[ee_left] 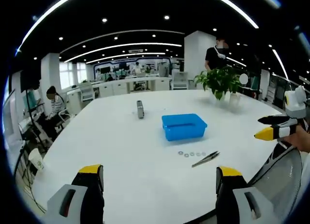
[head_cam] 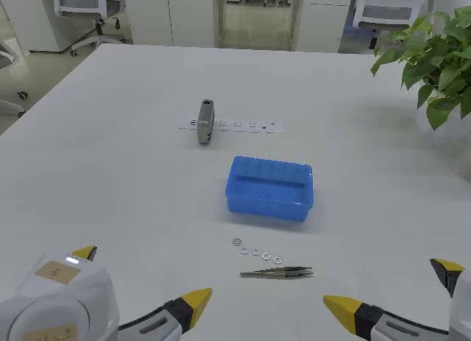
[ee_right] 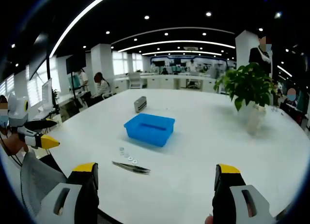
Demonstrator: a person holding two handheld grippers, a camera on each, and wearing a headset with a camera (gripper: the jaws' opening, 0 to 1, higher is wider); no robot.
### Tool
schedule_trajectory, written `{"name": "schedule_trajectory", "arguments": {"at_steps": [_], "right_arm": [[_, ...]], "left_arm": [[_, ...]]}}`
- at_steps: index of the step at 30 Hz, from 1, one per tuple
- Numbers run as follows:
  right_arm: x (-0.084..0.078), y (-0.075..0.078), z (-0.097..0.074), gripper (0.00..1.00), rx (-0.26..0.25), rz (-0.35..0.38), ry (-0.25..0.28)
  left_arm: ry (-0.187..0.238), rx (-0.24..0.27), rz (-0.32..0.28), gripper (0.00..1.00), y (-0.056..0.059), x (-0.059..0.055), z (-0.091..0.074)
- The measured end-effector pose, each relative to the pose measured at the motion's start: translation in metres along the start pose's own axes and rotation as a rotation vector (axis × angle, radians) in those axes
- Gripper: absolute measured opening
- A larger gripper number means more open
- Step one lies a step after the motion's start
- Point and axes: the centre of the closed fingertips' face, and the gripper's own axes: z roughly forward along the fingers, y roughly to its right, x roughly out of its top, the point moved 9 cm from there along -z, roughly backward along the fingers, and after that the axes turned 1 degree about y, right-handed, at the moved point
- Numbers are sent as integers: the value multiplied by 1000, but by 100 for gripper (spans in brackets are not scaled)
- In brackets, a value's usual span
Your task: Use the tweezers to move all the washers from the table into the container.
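A blue container (head_cam: 270, 187) (ee_left: 184, 126) (ee_right: 149, 128) stands open in the middle of the white table (head_cam: 110, 164). Just in front of it several small washers (head_cam: 257, 250) (ee_left: 191, 154) (ee_right: 127, 155) lie in a short row. Metal tweezers (head_cam: 277, 272) (ee_left: 205, 158) (ee_right: 131, 167) lie flat beside them, nearer to me. My left gripper (head_cam: 140, 278) (ee_left: 158, 175) hovers open at the near left, empty. My right gripper (head_cam: 388, 286) (ee_right: 155, 174) hovers open at the near right, empty. Both are apart from the tweezers.
A grey box-shaped device (head_cam: 205, 121) and a strip of paper (head_cam: 243, 125) lie behind the container. A potted plant (head_cam: 436, 54) (ee_right: 247, 91) stands at the table's right. Office chairs (head_cam: 85, 9) stand beyond the far edge. People are in the background.
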Motion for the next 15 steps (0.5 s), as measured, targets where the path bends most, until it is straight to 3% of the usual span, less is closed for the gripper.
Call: {"name": "schedule_trajectory", "arguments": {"at_steps": [15], "right_arm": [[5, -4, 4, 99, 1, -23, -15]], "left_arm": [[-6, -12, 12, 99, -4, 1, -1]]}}
